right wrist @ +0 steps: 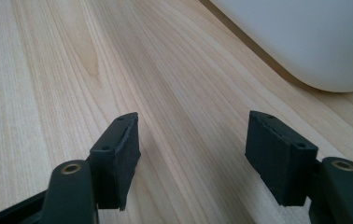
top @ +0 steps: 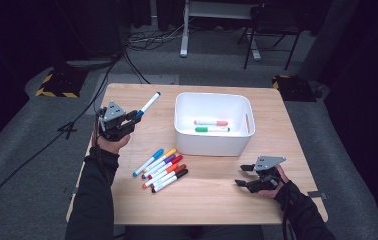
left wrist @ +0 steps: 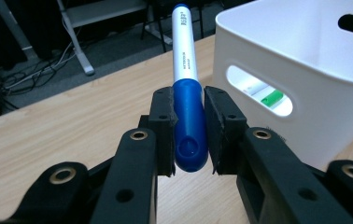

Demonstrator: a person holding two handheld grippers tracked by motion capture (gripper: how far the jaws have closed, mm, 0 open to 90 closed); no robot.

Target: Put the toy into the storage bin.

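- A white bin (top: 212, 145) stood on the wooden table (top: 217, 200), toward its far edge and a little right of the middle; it had a slot handle in each short wall.
- Inside the bin lay two markers side by side: an orange-capped marker (top: 211, 122) nearer the far wall and a green-capped marker (top: 212, 129) just beside it.
- On the bare table between the bin and the near edge, left of the middle, a cluster of markers (top: 161, 170) lay close together, all slanted the same way, with blue, yellow, purple, red, orange and black caps.
- Nothing lay on the table between the left tongs (top: 136, 117) and the bin; the bin's left wall was the nearest thing to them.
- The left tongs were above the table's left part, near its far-left corner, clenched on a blue marker (left wrist: 187, 93).
- In the left gripper view the pads (left wrist: 161, 126) pressed on the marker's blue cap from both sides; the pale grey barrel with small dark print stuck out beyond them, ending in a blue tip.
- In the high view the blue marker slanted up and away toward the far edge, clear of the table and just left of the bin.
- The right tongs (top: 244, 175) were over the table's near-right part, near the bin's near-right corner, jaws released and wide apart with only bare wood between them.
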